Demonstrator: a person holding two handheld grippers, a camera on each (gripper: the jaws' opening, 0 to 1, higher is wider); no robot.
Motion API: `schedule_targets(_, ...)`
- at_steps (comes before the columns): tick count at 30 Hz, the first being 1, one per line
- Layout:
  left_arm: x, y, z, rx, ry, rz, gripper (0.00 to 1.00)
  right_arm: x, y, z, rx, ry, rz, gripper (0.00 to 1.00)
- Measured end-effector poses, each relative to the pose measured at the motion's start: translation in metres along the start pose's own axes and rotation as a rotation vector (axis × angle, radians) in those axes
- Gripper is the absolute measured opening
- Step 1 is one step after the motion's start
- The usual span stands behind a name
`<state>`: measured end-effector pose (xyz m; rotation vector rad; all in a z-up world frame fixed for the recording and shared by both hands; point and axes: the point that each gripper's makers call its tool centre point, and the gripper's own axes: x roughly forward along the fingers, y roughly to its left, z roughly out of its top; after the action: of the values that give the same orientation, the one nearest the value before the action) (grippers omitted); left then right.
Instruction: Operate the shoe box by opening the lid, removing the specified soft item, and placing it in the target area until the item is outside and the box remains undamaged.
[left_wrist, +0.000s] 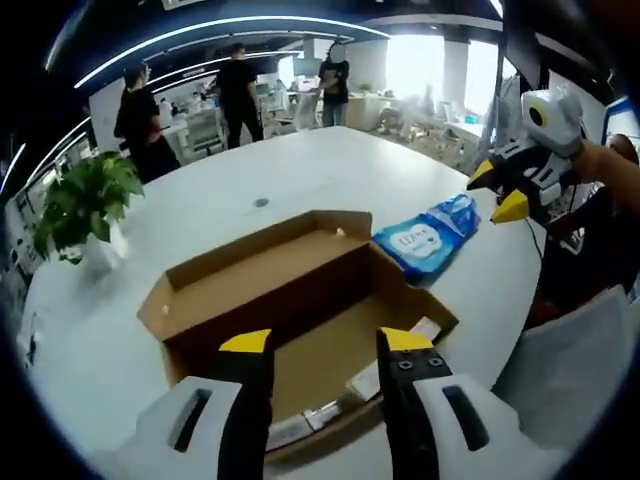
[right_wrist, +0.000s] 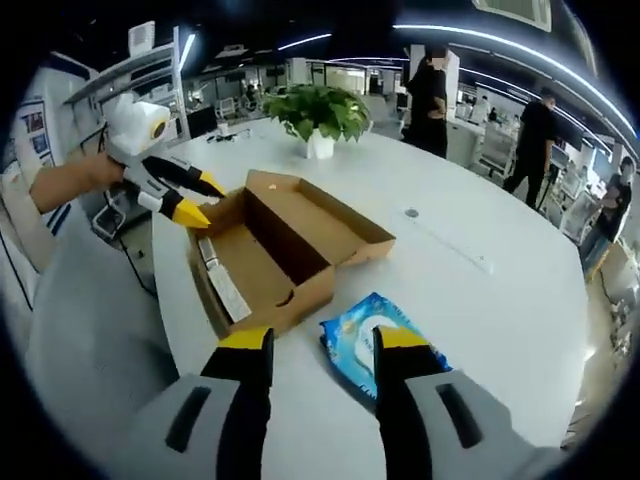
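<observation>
The left gripper (left_wrist: 322, 345) hovers with jaws spread and empty just short of the open cardboard shoe box (left_wrist: 300, 300), whose lid lies folded back beyond it, while the right gripper (right_wrist: 315, 345), likewise spread and empty, hangs right over the blue wet-wipes pack (right_wrist: 372, 345) lying on the white table (right_wrist: 480, 300) just beside the box. With the pack apparently out already, the sound move is to lift both grippers clear without nudging the box walls. A potted plant (left_wrist: 85, 205) stands well beyond the box, people farther off; nothing blocks either gripper.
</observation>
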<state>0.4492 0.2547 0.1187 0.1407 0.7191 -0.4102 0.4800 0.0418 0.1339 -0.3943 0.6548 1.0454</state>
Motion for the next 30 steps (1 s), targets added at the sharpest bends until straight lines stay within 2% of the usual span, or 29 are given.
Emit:
schedule_targets(5, -0.015, 0.031, -0.016, -0.019, 0.013, 0.051, 0.43, 0.01, 0.016, 0.009, -0.053, 0.019, 0.056, 0.41)
schedule_targets(12, -0.033, 0.062, -0.042, -0.079, 0.022, 0.1, 0.42, 0.025, 0.03, 0.02, -0.118, 0.042, 0.103, 0.43)
schedule_targets(21, -0.038, 0.085, -0.07, -0.164, 0.04, 0.113, 0.41, 0.049, 0.041, 0.027, -0.196, 0.106, 0.155, 0.44)
schedule_targets(25, -0.039, 0.089, -0.077, -0.192, 0.047, 0.109, 0.4, 0.062, 0.047, 0.031, -0.228, 0.123, 0.176, 0.43)
schedule_targets(30, -0.039, 0.093, -0.087, -0.223, 0.05, 0.115, 0.36, 0.075, 0.058, 0.027, -0.296, 0.163, 0.217, 0.41)
